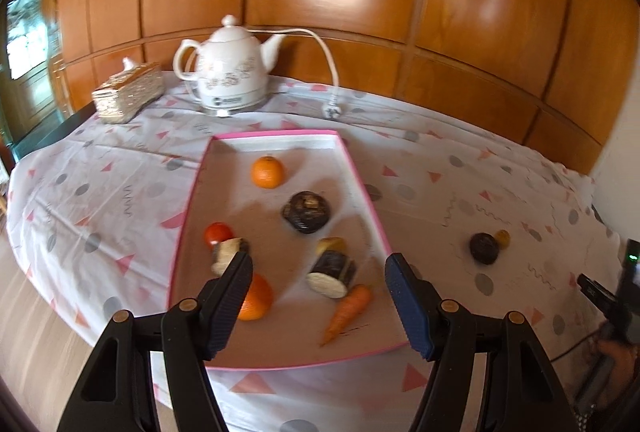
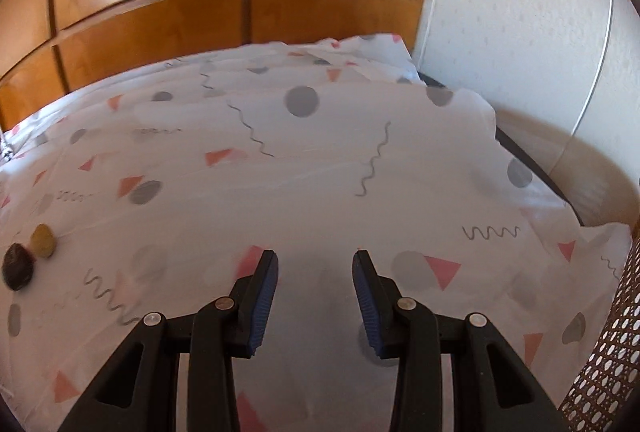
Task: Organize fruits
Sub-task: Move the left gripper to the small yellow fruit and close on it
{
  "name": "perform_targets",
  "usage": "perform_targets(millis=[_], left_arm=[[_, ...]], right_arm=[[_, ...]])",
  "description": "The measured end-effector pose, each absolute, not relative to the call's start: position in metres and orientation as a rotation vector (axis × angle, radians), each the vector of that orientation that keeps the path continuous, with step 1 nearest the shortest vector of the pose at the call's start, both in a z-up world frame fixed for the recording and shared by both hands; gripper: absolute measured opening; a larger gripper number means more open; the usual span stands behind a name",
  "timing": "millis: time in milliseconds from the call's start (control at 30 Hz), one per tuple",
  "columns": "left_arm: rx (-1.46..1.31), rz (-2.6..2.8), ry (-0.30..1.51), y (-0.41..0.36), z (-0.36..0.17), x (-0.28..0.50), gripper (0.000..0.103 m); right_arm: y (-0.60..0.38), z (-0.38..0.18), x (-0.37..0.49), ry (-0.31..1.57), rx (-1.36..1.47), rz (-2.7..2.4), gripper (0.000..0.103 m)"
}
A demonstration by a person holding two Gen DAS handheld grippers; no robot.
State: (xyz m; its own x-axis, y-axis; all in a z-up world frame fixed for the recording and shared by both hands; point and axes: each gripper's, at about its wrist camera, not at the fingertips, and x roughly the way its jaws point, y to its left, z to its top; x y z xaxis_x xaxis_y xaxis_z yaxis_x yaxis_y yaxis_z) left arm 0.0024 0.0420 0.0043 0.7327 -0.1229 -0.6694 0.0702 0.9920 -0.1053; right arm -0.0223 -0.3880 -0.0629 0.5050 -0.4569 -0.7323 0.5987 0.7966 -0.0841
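Observation:
A pink-rimmed tray (image 1: 362, 188) lies on the patterned tablecloth. In it are an orange (image 1: 267, 172), a dark round fruit (image 1: 306, 212), a red tomato (image 1: 218, 234), a second orange (image 1: 256, 298), a carrot (image 1: 348, 312) and two dark cut pieces with pale ends (image 1: 332, 268). My left gripper (image 1: 318, 268) is open and empty above the tray's near end. A dark fruit (image 1: 484, 248) and a small yellow fruit (image 1: 502, 238) lie on the cloth right of the tray; the right wrist view shows them at far left (image 2: 18, 266) (image 2: 43, 240). My right gripper (image 2: 316, 264) is open and empty over bare cloth.
A white kettle (image 1: 230, 72) with cord and plug (image 1: 332, 110) stands behind the tray, a glittery tissue box (image 1: 128, 92) to its left. Wood panels back the table. A white wall (image 2: 520, 12) and a woven chair edge (image 2: 600, 352) are at the right.

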Motion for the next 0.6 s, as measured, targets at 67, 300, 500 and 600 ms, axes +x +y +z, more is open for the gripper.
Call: perform_targets(millis=[67, 300, 500, 600], left_arm=[[-0.061, -0.127, 0.751, 0.034, 0.005, 0.006, 0.069], [-0.039, -0.230, 0.813, 0.006, 0.001, 0.021, 0.069], [0.005, -0.359, 0.840, -0.027, 0.002, 0.031, 0.069], [0.027, -0.390, 0.850, -0.045, 0.002, 0.041, 0.069]], right_arm=[[-0.393, -0.067, -0.021, 0.830, 0.202, -0.631, 0.039], [-0.384, -0.069, -0.010, 0.823, 0.165, -0.547, 0.039], [-0.385, -0.071, -0.009, 0.810, 0.180, -0.565, 0.043], [-0.391, -0.072, -0.014, 0.804, 0.233, -0.610, 0.044]])
